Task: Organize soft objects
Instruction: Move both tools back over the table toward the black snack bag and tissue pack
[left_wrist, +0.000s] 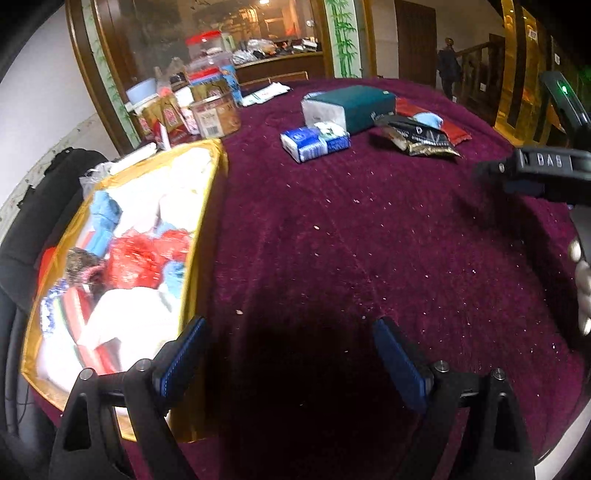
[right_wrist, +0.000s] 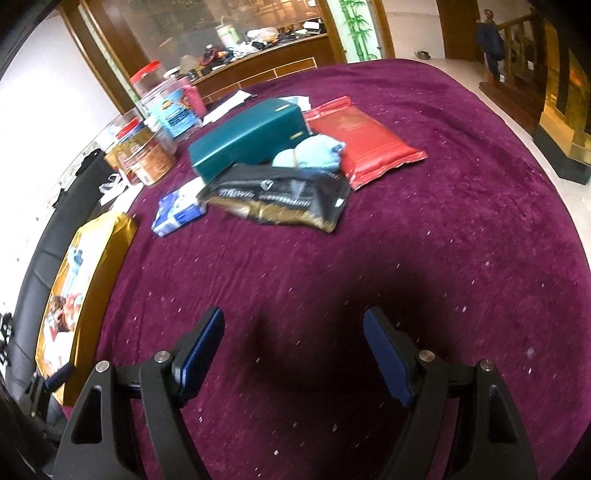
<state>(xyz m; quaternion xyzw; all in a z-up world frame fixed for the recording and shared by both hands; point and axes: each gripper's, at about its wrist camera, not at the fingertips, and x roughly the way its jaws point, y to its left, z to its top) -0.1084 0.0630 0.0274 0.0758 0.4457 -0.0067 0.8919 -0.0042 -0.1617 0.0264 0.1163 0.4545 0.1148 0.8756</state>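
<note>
A gold box (left_wrist: 207, 206) at the table's left holds several soft items in white, red and light blue. My left gripper (left_wrist: 290, 332) hovers open beside the box's right wall, nothing between its fingers. Farther back lie a blue-white tissue pack (left_wrist: 314, 142), a teal tissue box (left_wrist: 354, 107), a black-gold pouch (left_wrist: 417, 138), a red pouch (left_wrist: 454, 127) and a light blue soft bundle (left_wrist: 428, 118). My right gripper (right_wrist: 293, 328) is open and empty over bare cloth, short of the black-gold pouch (right_wrist: 284, 199), light blue bundle (right_wrist: 310, 153), red pouch (right_wrist: 362, 144), teal box (right_wrist: 247, 136) and tissue pack (right_wrist: 177, 212). The gold box (right_wrist: 110, 236) lies left.
The round table wears a purple velvet cloth (left_wrist: 369, 240) speckled with crumbs. Plastic jars (left_wrist: 214, 114) and cartons crowd the back left; jars (right_wrist: 159, 147) also show in the right wrist view. A black chair (left_wrist: 26, 229) stands behind the box. The right tool's body (left_wrist: 546, 166) enters at the right edge.
</note>
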